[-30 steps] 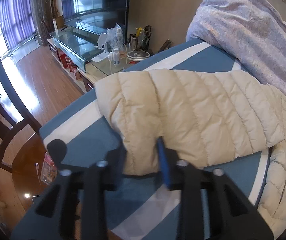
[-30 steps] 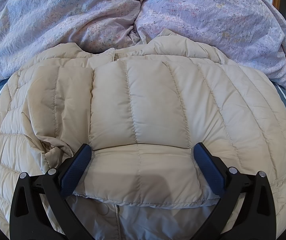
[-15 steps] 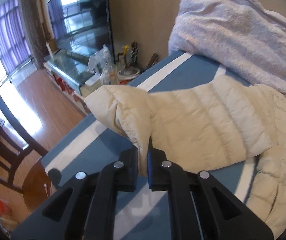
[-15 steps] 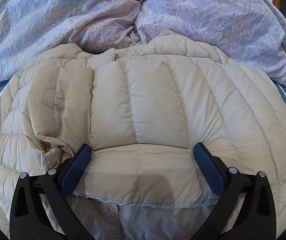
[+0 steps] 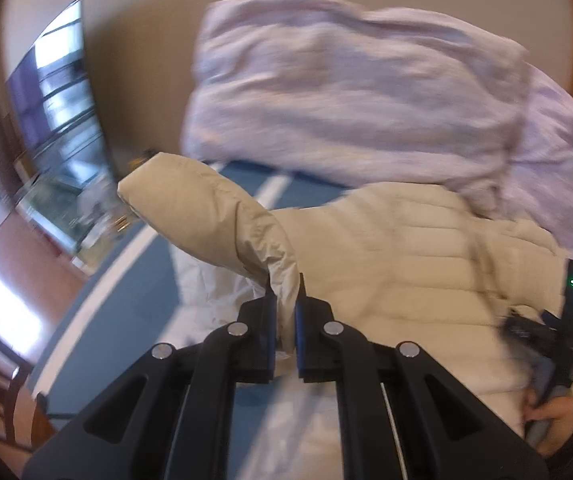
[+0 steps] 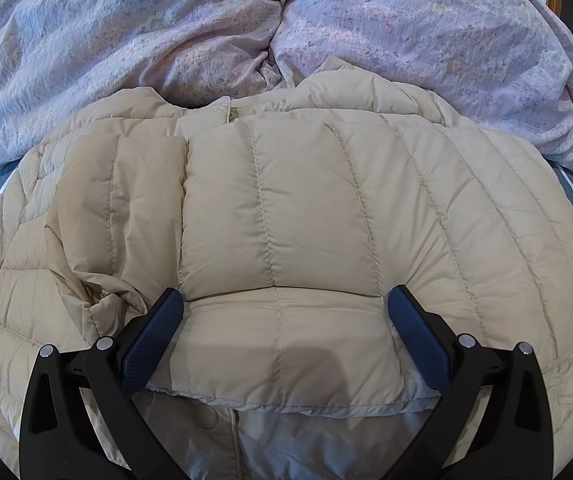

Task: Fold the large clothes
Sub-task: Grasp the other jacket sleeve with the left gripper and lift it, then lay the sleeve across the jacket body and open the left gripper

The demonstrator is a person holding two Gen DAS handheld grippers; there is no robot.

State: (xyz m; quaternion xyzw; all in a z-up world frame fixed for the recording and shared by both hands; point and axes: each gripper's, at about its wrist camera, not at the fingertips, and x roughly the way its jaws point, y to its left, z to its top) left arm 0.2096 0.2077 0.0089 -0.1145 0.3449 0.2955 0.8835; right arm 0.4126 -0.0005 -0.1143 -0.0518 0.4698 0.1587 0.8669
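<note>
Over the bed, left gripper (image 5: 284,300) pinches the jacket sleeve (image 5: 214,216); it should carry toward three o'clock, laying flat beside the wide-open, empty right gripper (image 6: 284,312).

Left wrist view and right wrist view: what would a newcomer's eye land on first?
The cream puffer jacket fills the right wrist view, spread over the blue striped bedsheet below a bunched lilac floral duvet. In the left wrist view, the left hand-held gripper pinches the sleeve, lifting it. The right hand-held gripper hangs open over the jacket's folded panel.
</note>
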